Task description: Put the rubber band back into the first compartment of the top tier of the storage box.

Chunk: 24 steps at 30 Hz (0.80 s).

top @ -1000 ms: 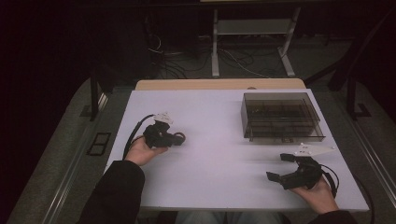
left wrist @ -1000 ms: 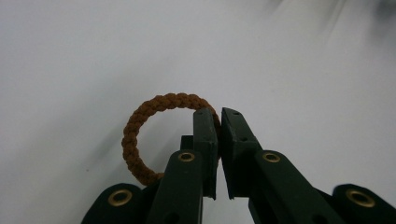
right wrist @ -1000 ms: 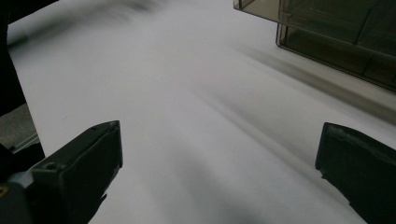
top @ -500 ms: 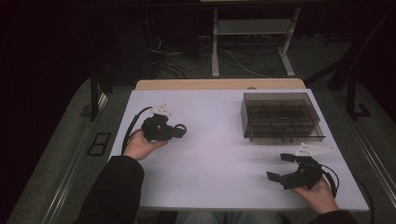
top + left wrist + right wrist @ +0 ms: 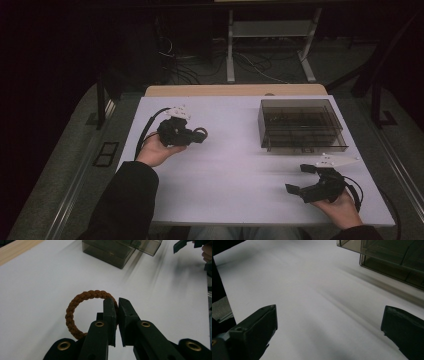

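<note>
White tabletop (image 5: 235, 165): your left gripper (image 5: 117, 312) pinches a braided brown ring (image 5: 75, 305), plain in its own view; from above, your right gripper (image 5: 300, 179) stands spread near the smoky box (image 5: 300, 125).

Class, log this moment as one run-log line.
left gripper: shut on braided ring | right gripper: open, nothing between jaws | smoky box: on table

Left claw (image 5: 197, 135) grips a braided ring (image 5: 200, 134) above the table (image 5: 235, 165).

One braided ring (image 5: 75, 312), one smoky box (image 5: 300, 125).
</note>
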Tool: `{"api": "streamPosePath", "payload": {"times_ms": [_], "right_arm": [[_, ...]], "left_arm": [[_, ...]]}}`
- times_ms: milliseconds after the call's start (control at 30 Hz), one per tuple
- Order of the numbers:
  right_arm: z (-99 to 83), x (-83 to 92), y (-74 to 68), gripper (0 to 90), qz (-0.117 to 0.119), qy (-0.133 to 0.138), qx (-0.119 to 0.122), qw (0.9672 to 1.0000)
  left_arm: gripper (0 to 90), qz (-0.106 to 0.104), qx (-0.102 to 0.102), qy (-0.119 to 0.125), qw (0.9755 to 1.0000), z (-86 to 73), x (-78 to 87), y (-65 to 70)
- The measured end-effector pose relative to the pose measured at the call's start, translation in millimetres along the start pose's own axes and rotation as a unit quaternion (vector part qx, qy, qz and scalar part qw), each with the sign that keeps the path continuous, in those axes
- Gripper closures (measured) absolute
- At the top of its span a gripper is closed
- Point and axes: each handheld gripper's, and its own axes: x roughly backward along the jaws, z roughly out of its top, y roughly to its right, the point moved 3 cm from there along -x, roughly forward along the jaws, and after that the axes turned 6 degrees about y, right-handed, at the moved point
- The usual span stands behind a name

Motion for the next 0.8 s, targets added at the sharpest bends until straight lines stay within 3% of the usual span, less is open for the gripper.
{"api": "streamPosePath", "payload": {"times_ms": [800], "right_arm": [[-0.1,0.0,0.3,0.4,0.0,0.001,0.0,1.0]], "left_arm": [[83.5,-0.019,-0.025,0.015,0.9994,33.9,-15.9,11.6]]}}
